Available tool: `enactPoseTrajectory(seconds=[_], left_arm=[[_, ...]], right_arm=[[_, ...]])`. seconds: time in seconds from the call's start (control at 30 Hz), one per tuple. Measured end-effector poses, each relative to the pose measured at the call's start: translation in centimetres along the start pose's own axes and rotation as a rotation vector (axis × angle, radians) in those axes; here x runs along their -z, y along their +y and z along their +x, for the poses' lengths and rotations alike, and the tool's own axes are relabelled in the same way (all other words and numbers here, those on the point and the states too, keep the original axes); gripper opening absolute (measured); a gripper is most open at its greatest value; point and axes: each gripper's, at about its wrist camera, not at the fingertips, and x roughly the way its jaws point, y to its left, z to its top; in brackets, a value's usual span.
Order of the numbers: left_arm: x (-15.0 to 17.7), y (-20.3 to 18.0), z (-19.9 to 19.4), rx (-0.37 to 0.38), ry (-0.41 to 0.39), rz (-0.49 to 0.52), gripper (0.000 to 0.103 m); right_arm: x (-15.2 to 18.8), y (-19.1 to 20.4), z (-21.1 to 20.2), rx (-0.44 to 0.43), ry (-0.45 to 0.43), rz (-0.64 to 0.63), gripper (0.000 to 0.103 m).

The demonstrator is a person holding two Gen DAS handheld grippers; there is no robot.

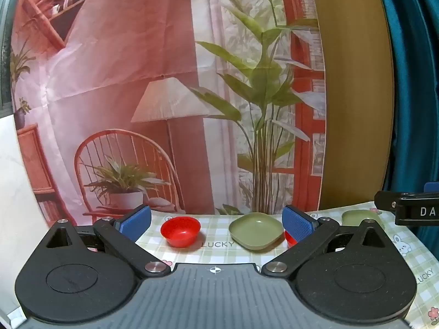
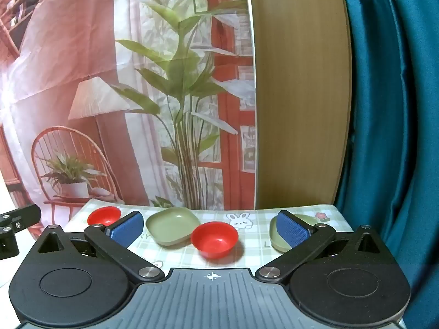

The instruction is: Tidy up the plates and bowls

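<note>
Basically a worktop [image 2: 255,213] under a pale green checked cloth with bunnies, flowers and "LUCKY" print. Behind it a printed backdrop [image 1: 123,82] of a pink room with chair, lamp and plants, then a wood panel [image 2: 299,96] and teal curtain [image 2: 389,109].

Left tool [image 1: 216,223] spread wide, nothing between its blue ribbed pads; red bowl [image 1: 180,230] and square green plate [image 1: 256,230] sit ahead on the cloth, apart. Second red bowl [image 1: 289,240] mostly hidden behind the pad. Second green plate [image 1: 356,216] far right, partly cut off by the linkage.

Right tool [image 2: 210,229] also released, empty. In its view: near red bowl [image 2: 214,239] just beside the green plate [image 2: 172,228], far red bowl [image 2: 104,215] left, other green plate [image 2: 277,237] half covered by the right pad. All look smooth plastic; bowls round, plates rounded-square.
</note>
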Motion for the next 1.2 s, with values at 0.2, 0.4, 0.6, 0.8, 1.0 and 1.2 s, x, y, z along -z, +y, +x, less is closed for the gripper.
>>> enactPoseTrajectory(seconds=[0.2,0.4,0.6,0.8,1.0,1.2], left_arm=[[0.1,-0.2,-0.2,-0.009,-0.032,0.019,0.102],[0.1,0.1,0.0,-0.006,-0.025,0.012,0.102],[-0.2,0.1,-0.4,-0.004,-0.030,0.014,0.102],[-0.6,0.4,-0.7,-0.003,-0.032,0.014,0.102],[-0.7,0.5,-0.5,-0.003,-0.033,0.011,0.102],[-0.8,0.7,-0.7,0.000,-0.035,0.005,0.102]], right_arm=[[0.0,0.0,-0.1,-0.001,-0.002,0.002,0.103],[0.0,0.0,-0.1,-0.001,-0.004,-0.001,0.103],[0.0,0.0,-0.1,0.000,-0.006,-0.001,0.103],[0.2,-0.1,-0.2,-0.001,-0.007,-0.002,0.103],[0.2,0.0,-0.3,0.001,-0.010,-0.003,0.103],[0.0,0.0,-0.4,0.000,-0.015,-0.005,0.103]])
